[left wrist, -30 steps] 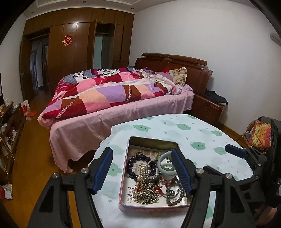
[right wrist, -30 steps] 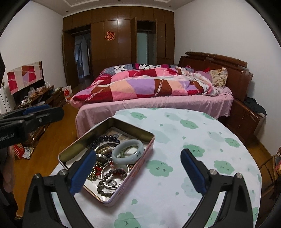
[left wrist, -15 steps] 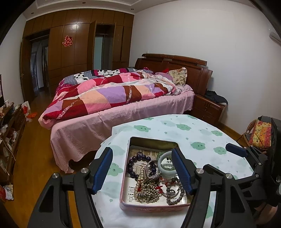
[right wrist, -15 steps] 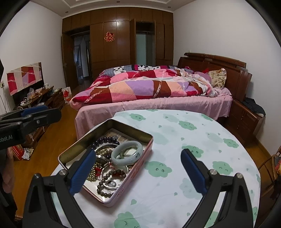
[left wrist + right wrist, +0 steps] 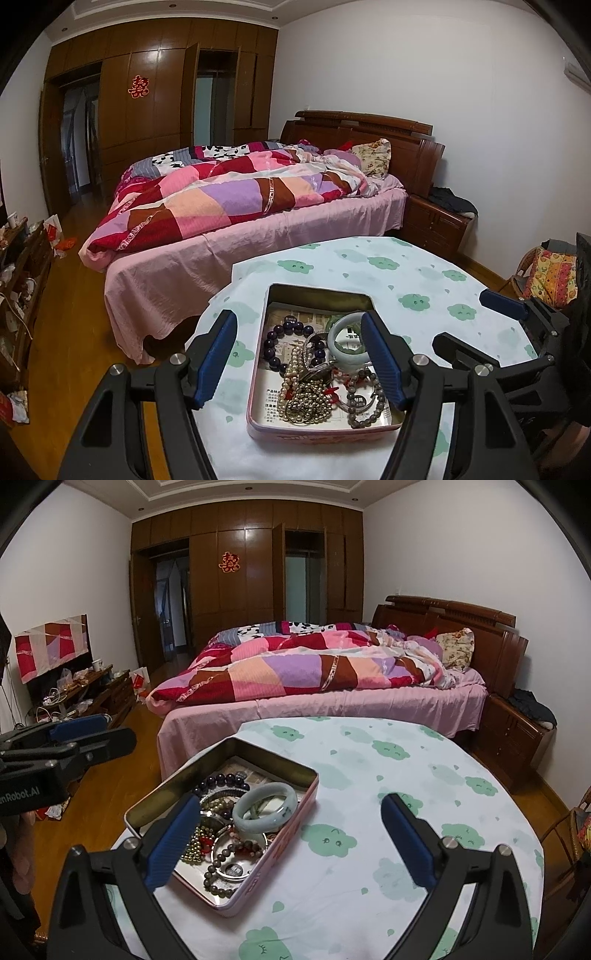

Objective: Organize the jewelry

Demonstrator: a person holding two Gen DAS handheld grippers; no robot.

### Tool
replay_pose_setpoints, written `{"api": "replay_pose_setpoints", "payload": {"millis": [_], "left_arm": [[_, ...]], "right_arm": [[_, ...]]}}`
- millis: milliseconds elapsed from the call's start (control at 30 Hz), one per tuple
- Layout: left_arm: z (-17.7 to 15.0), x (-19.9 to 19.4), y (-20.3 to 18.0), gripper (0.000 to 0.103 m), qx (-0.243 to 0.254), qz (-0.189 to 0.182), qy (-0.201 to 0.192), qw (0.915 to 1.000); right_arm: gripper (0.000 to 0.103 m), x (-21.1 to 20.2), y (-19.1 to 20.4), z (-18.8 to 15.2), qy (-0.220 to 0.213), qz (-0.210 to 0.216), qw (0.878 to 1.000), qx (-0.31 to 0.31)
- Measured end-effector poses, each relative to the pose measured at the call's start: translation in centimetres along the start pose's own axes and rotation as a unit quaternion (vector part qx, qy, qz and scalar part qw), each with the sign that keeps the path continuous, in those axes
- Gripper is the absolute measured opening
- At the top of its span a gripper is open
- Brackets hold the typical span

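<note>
Left gripper (image 5: 301,356) hovers over tin (image 5: 317,430) on table (image 5: 406,775), fingers spread wide — nothing held. Right gripper (image 5: 291,838) alongside, equally spread. Jade bangle (image 5: 264,806), tangled beads inside tin.

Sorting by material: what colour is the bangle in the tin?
Pale milky green, jade-like bangle; clearest in the right wrist view.

An open pink rectangular tin (image 5: 258,373) lies flat on the worktop (image 5: 424,280), holding a pale jade bangle (image 5: 341,338), dark purple bead bracelet (image 5: 275,334), pearl strands (image 5: 290,376) and grey bead bracelets (image 5: 364,413) tangled together.
</note>
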State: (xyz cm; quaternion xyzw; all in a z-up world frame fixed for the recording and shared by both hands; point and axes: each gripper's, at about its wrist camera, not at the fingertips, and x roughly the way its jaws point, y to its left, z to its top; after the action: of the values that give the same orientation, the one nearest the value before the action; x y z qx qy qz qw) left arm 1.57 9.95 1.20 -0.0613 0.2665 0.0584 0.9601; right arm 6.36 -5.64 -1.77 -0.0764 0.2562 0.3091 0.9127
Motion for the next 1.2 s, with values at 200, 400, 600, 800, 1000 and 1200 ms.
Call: {"api": "replay_pose_setpoints", "payload": {"millis": [200,400,600,800,1000,1200], "left_arm": [[-0.02,0.14,-0.05,0.07,0.001,0.002,0.001,1.0],[-0.11,0.3,0.03,0.07,0.002,0.006,0.004,1.0],[-0.12,0.5,0.22,0.07,-0.002,0.012,0.009,0.9999],[-0.23,0.87,0.38,0.073,-0.012,0.005,0.017,0.9998],[-0.25,0.92,0.15,0.084,-0.011,-0.001,0.016,0.9998],[-0.43,0.89,-0.55,0.093,0.011,0.026,0.007,0.9996]], "right_arm": [[0.1,-0.05,-0.06,0.02,0.0,0.0,1.0,0.001],[0.1,-0.07,-0.1,0.0,0.0,0.0,1.0,0.0],[0.1,-0.24,-0.27,0.02,0.0,-0.001,1.0,0.001],[0.1,-0.24,-0.33,0.0,0.0,-0.001,1.0,0.0],[0.1,-0.41,-0.53,-0.04,0.001,0.001,1.0,-0.001],[0.1,-0.55,-0.78,-0.18,0.002,-0.001,1.0,-0.002]]}}
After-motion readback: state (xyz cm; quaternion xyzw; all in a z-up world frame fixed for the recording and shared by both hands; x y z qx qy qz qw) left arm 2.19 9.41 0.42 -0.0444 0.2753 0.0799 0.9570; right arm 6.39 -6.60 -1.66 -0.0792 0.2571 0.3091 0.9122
